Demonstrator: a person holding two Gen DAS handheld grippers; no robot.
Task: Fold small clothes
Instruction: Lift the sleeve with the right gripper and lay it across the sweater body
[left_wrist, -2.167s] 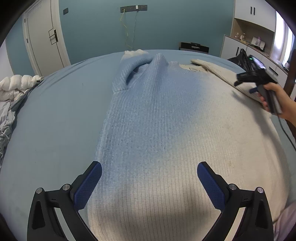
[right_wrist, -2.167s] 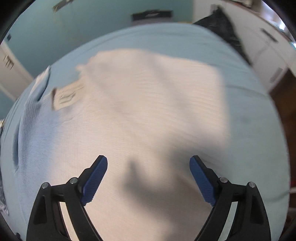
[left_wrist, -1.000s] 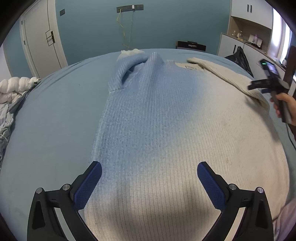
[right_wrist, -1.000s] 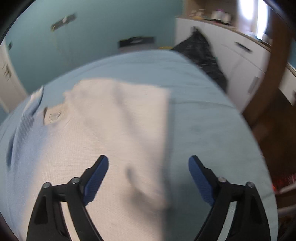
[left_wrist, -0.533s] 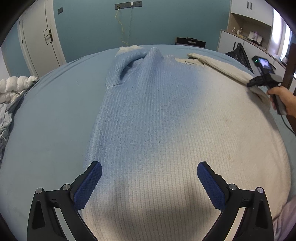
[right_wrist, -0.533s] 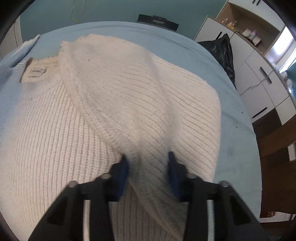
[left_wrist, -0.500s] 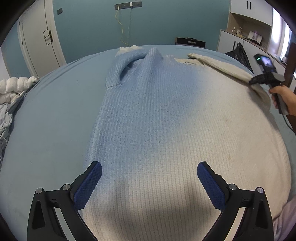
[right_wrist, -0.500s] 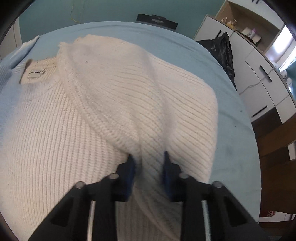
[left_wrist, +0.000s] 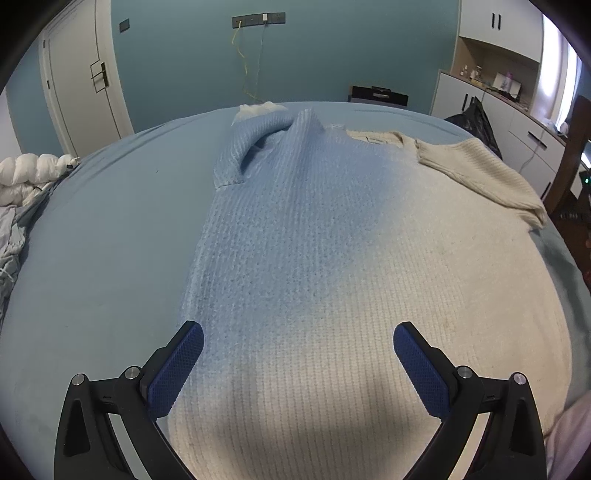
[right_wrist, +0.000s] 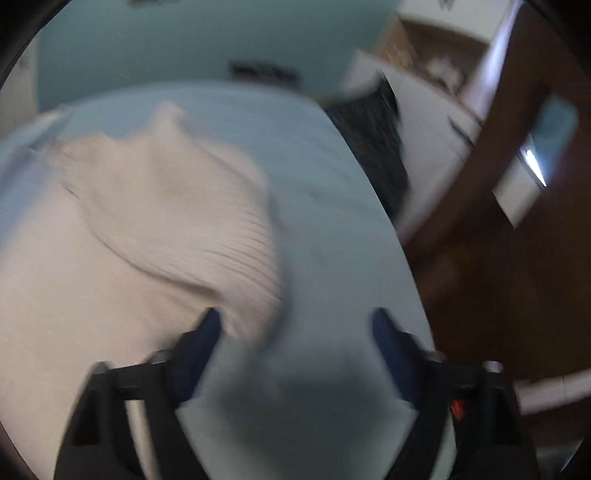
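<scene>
The one ribbed knit sweater that fades from blue to cream (left_wrist: 332, 258) lies flat on the light blue bedsheet (left_wrist: 110, 240), its hem towards you and its collar at the far end, and it fills most of what your left wrist camera sees. Both of its sleeves are turned in over the body: the blue sleeve (left_wrist: 255, 133) is doubled back near the collar, and the cream sleeve (left_wrist: 480, 173) lies slanted across the shoulder on the cream side. Your left gripper (left_wrist: 295, 362) hangs over the hem with its two blue-padded fingers spread wide, one near the blue side edge and one over the cream half, and nothing is between them. Your right gripper (right_wrist: 295, 332) is also spread wide and holds nothing; the picture is blurred, but the cream sleeve's end (right_wrist: 251, 310) shows just beside its left finger, with bare sheet (right_wrist: 325, 240) under the rest of the gap. You cannot tell whether that finger touches the knit. Beyond the sweater, a white puffy quilt (left_wrist: 26, 173) is bunched at the bed's left edge, a black bag (left_wrist: 472, 122) sits against the white cabinets (left_wrist: 517, 122), and a white door (left_wrist: 81, 85) stands in the teal wall (left_wrist: 295, 55).
</scene>
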